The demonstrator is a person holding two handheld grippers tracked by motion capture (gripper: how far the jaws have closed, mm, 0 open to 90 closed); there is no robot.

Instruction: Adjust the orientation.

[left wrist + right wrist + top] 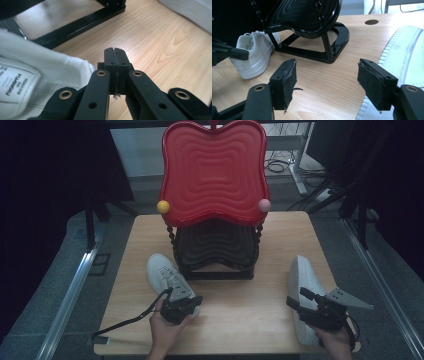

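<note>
Left gripper (181, 309), jaws shut w/ nothing between them, sits at the heel of the upright white sneaker (167, 276) on the table's (250, 295) left side, just in front of the black rack (215, 252); shoe looks light, w/ a soft fabric collar over a stiffer sole, so the heel rim is prob the best grab. Right gripper (309, 306), jaws wide, hovers beside the 2nd sneaker (304, 285), lying on its side at the table's right w/ its ribbed sole showing; likely grippy, pinch sole edge or upper.
</note>
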